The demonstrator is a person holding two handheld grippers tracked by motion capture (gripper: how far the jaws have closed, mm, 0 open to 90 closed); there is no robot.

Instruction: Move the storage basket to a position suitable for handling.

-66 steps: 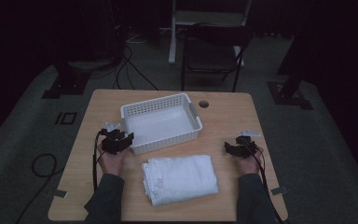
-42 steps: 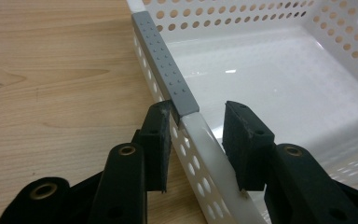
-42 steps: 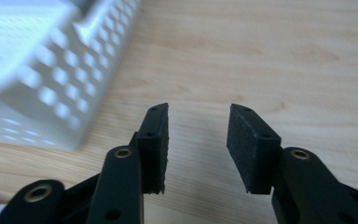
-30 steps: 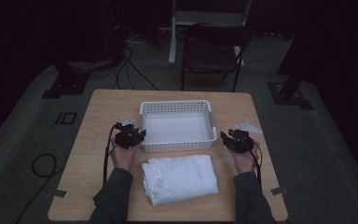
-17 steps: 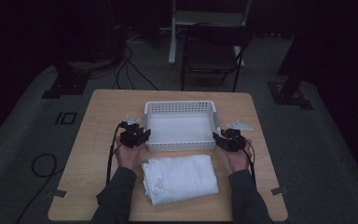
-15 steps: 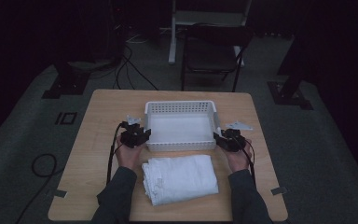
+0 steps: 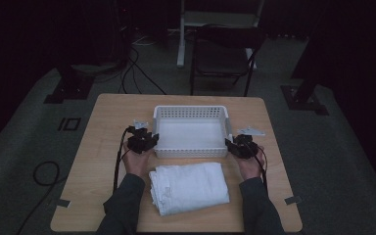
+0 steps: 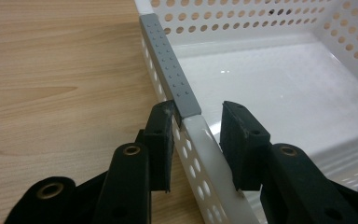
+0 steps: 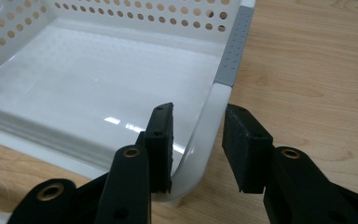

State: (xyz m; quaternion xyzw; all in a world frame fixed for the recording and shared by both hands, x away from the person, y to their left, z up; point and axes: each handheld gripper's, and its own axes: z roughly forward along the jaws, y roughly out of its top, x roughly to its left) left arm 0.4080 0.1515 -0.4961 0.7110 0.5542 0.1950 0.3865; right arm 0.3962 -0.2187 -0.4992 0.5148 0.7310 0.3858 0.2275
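With both hands drawn in since a second ago, the left tool (image 8: 196, 140) and right tool (image 9: 196, 144), just closing, straddle the white basket's (image 7: 191, 147) side rims mid-counter (image 7: 103, 117), behind the folded towel (image 7: 190, 187); a two-handed lift looks imminent.

Light wooden surface (image 7: 103, 147) is standing on grey floor (image 7: 24, 196), bearing a white perforated basket (image 7: 191, 113) sitting at its middle toward the far edge and a folded white cloth (image 7: 190, 187) lying just nearside of it, the two lying close together.
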